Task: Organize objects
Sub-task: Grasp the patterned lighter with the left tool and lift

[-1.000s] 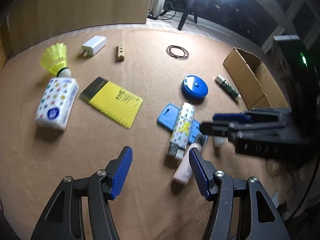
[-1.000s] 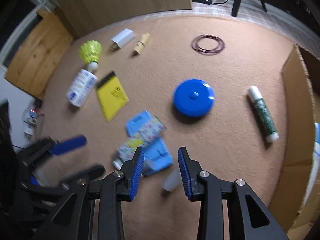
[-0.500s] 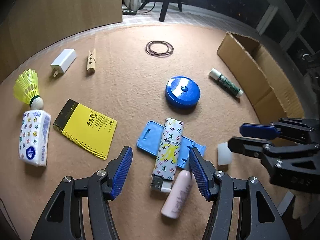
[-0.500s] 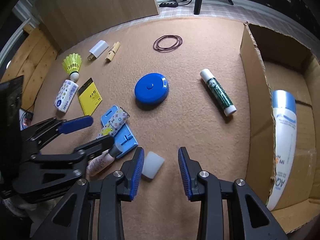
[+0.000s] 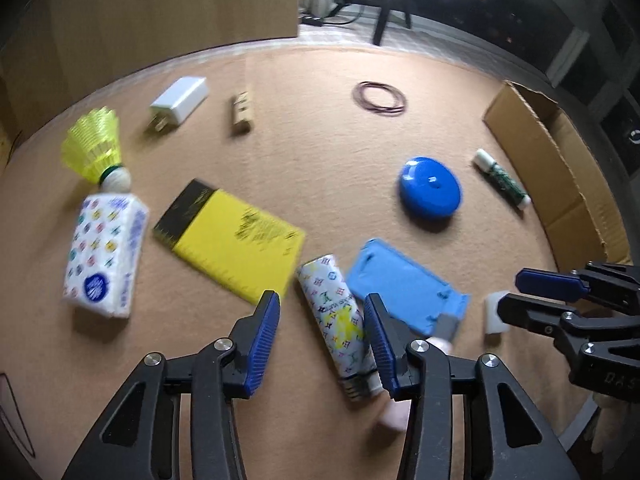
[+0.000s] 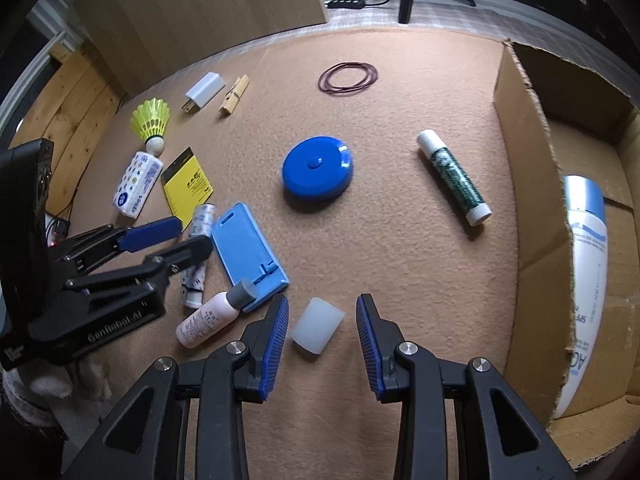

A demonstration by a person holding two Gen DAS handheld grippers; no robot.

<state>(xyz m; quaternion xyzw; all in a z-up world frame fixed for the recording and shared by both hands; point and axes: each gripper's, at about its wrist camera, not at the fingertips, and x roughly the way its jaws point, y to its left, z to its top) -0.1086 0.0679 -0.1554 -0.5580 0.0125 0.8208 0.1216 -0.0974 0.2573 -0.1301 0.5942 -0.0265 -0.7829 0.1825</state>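
at lower centre of the left wrist view, the left tongs (image 5: 320,340), just closing yet not gripping, should straddle the patterned white cylindrical lighter (image 5: 336,316) squarely; the right tongs (image 6: 322,332) stand part-open around the translucent white cap (image 6: 317,325).

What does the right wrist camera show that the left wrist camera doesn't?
Only the right wrist view looks into the cardboard box, where a white and blue bottle lies, and shows the small pink bottle in full. Only the left wrist view shows the patterned lighter unobstructed, between the left gripper jaws. Both show the blue round case, the yellow card and the white cap.
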